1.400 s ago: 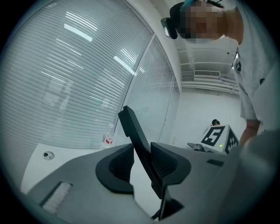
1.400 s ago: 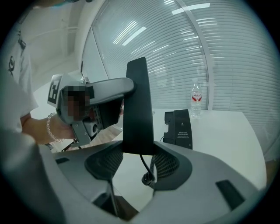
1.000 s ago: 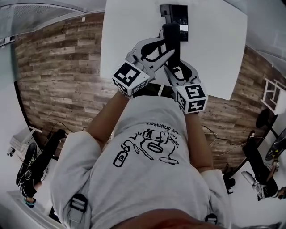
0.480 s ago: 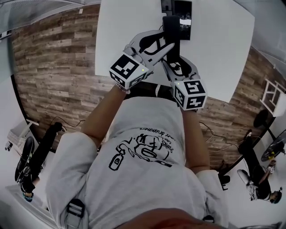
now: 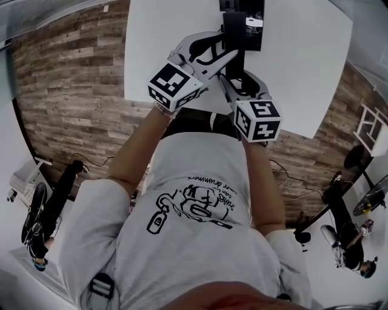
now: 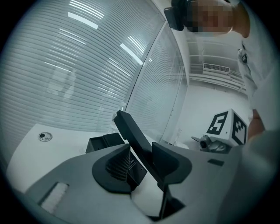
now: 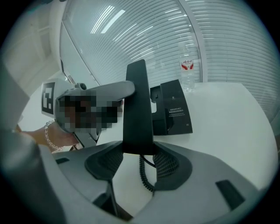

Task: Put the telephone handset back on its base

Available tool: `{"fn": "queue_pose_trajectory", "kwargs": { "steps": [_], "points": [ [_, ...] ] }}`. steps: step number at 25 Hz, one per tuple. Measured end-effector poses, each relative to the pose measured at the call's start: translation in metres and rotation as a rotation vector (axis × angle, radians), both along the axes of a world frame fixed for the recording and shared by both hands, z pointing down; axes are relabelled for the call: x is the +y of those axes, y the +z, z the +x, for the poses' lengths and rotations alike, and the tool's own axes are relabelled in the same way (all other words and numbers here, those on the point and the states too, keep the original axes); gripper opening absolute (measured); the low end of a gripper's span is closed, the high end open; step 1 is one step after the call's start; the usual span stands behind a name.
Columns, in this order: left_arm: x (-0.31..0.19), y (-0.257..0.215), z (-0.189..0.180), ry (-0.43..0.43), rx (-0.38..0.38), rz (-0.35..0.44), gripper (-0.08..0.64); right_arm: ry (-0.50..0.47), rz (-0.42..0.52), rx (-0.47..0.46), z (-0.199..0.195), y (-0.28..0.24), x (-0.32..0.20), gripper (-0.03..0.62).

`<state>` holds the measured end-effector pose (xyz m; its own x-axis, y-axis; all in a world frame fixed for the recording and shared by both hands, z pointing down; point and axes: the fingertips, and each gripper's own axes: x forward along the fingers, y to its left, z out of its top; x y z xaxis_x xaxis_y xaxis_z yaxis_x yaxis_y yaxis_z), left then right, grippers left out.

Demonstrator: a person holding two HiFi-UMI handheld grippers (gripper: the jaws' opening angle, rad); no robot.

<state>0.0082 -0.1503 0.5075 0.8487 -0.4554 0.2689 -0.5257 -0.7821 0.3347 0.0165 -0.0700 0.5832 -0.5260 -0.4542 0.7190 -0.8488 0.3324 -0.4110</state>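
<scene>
The black telephone handset [image 5: 233, 37] is held over the white table [image 5: 303, 72], close in front of the black base [image 5: 254, 18]. My left gripper [image 5: 225, 51] is shut on it from the left, and my right gripper [image 5: 237, 79] is shut on its near end. In the left gripper view the handset [image 6: 134, 133] slants between the jaws of the left gripper [image 6: 146, 165], with the base [image 6: 103, 142] behind. In the right gripper view the handset [image 7: 138, 105] stands upright in the right gripper [image 7: 139, 159]. Its coiled cord [image 7: 144, 173] hangs below, and the base [image 7: 173, 109] lies just beyond.
A clear water bottle [image 7: 187, 72] stands at the table's far edge by a glass wall with blinds. A round cable port [image 6: 43, 137] sits in the tabletop to the left. Wood-pattern floor [image 5: 73, 91] surrounds the table, and chairs stand at the room's sides.
Both grippers have carried the handset farther across the table toward the base. Both grips look the same as before.
</scene>
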Motion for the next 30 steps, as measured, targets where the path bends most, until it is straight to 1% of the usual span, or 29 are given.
{"fn": "queue_pose_trajectory", "kwargs": {
  "steps": [11, 13, 17, 21, 30],
  "points": [
    [-0.008, 0.035, -0.003, -0.021, -0.031, -0.037, 0.15, 0.024, -0.06, -0.003, -0.003, 0.026, -0.001, 0.202],
    [-0.009, 0.04, -0.003, -0.031, -0.049, -0.03, 0.153, 0.03, -0.069, -0.009, -0.002, 0.029, -0.001, 0.202],
    [-0.017, 0.056, -0.005, -0.048, -0.111, -0.022, 0.153, 0.038, -0.086, -0.013, -0.001, 0.035, -0.005, 0.197],
    [-0.023, 0.064, -0.007, -0.065, -0.099, -0.04, 0.153, 0.038, -0.094, -0.014, -0.003, 0.042, -0.011, 0.196],
    [-0.033, 0.069, -0.004, -0.086, -0.099, -0.039, 0.153, 0.046, -0.094, -0.017, -0.002, 0.046, -0.02, 0.196]
  ]
}}
